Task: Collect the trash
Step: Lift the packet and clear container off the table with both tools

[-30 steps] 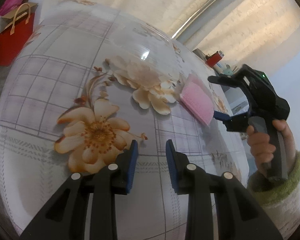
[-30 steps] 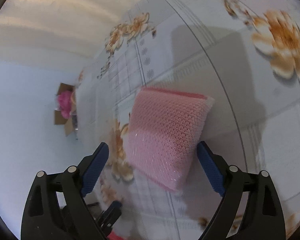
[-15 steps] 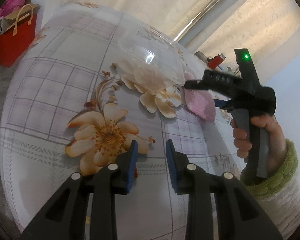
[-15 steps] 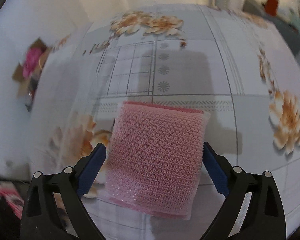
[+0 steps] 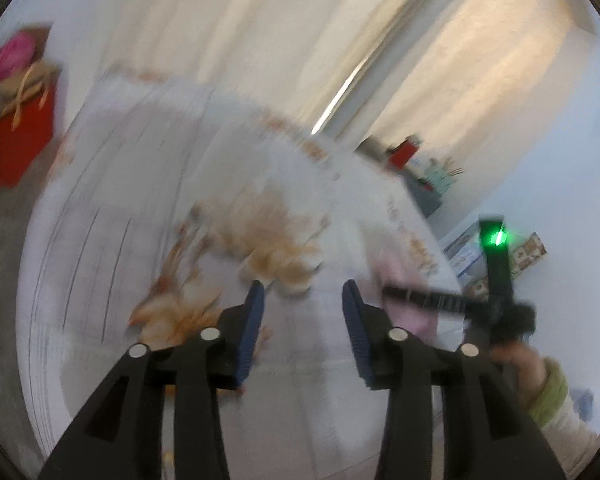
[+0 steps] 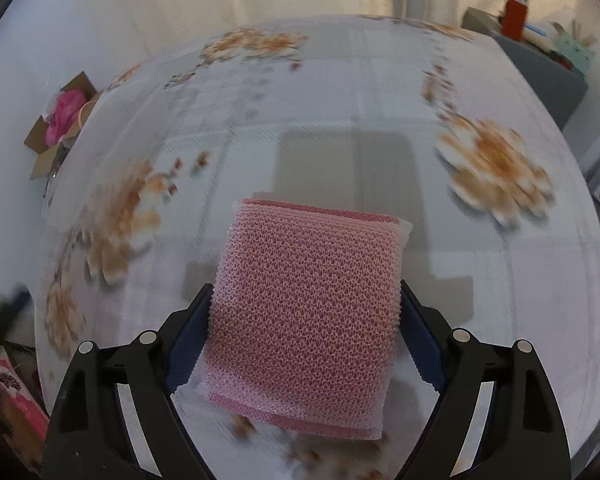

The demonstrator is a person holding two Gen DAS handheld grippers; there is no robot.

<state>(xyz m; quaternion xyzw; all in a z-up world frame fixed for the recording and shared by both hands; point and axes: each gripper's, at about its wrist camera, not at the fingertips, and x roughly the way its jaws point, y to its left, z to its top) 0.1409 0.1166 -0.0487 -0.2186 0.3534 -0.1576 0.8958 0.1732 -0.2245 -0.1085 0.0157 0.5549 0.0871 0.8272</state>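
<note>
The table (image 6: pixel 380 92) is covered with a pale cloth printed with grey grid lines and orange-brown flowers. A pink mesh-wrapped pad (image 6: pixel 308 312) lies flat on it, near the middle of the right wrist view, its near edge toward the camera. In the blurred left wrist view the same table (image 5: pixel 140 200) shows only smeared flowers, and a faint pink patch (image 5: pixel 404 276) there is probably the pad.
</note>
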